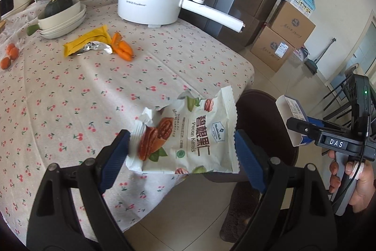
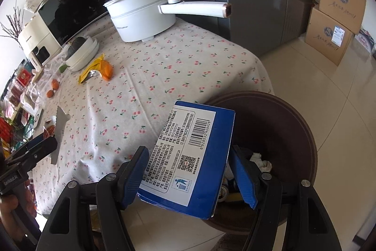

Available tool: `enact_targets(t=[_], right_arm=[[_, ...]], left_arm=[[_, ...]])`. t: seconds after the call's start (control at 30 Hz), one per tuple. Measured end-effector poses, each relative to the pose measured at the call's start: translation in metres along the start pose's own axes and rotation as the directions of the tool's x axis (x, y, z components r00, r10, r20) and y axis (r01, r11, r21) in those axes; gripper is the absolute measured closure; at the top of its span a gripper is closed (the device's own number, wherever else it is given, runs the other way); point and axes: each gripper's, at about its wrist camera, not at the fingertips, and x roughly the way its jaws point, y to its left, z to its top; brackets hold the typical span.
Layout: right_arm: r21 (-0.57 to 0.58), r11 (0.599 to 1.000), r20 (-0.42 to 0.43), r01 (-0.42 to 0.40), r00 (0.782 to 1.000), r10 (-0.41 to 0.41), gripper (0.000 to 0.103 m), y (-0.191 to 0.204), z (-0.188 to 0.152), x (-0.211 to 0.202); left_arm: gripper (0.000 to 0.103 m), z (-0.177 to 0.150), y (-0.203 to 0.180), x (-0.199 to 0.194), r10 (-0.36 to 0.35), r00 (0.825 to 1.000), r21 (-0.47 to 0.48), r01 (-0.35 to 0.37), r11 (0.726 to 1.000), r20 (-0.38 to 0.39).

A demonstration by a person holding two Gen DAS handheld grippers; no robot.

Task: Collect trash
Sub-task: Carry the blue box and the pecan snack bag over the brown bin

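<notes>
The left gripper [image 1: 182, 148] has its jaws clamped on a torn pecan bag [image 1: 188, 135], held over the edge of the table [image 1: 70, 91]. The right gripper [image 2: 188, 174] has its jaws clamped on a blue box [image 2: 190, 157], just above the rim of the brown bin [image 2: 282, 124] beside the table. A yellow wrapper [image 1: 87, 41] and orange peel [image 1: 122, 47] lie on the table near the white pot [image 1: 152, 1].
</notes>
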Motion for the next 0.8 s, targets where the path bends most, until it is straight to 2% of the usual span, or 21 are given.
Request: enact_targets(t=[0.53,0.77,0.8], right_arm=[[0.094,0.992,-0.049,0.078,0.996,-0.074,0.032,-0.102,-0.03,-0.006],[0.121,0.988,-0.066,0.093,0.994,-0.086,0.032,-0.129,-0.038,-0.009],[0.125,0.988,-0.066,0.093,0.994,-0.085,0.032,-0.132,-0.038,-0.009]], left_arm=[[0.015,-0.005,-0.097,0.065,-0.102,0.99,0.106,0.113,0.988,-0.102],[0.014,-0.01,-0.126,0.083,-0.153,0.981,0.155,0.171,0.973,-0.121],[0.011,-0.01,-0.128,0.085,-0.163,0.979,0.16,0.181,0.97,-0.12]])
